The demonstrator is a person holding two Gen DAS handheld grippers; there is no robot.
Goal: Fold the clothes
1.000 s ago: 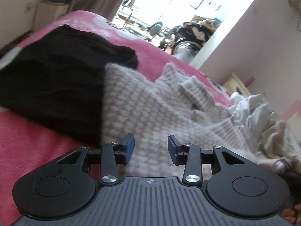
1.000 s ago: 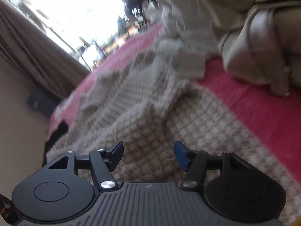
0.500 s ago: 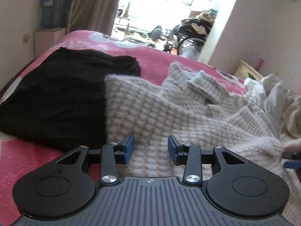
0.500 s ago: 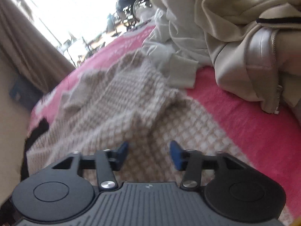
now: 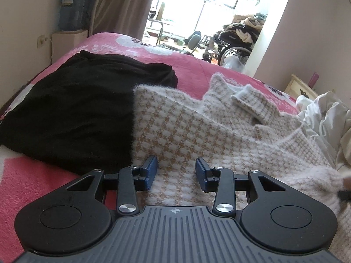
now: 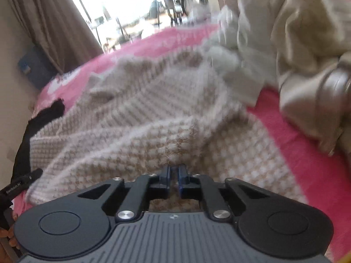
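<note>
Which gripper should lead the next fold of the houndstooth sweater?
Right. The right gripper is shut on a pinch of the houndstooth sweater, so it can likely lift. The left gripper is open over it, gripping nothing.

Right tool pinched on fold of checked sweater, spread on pink blanket.

Cream clothes pile blurred, cut off right.
</note>
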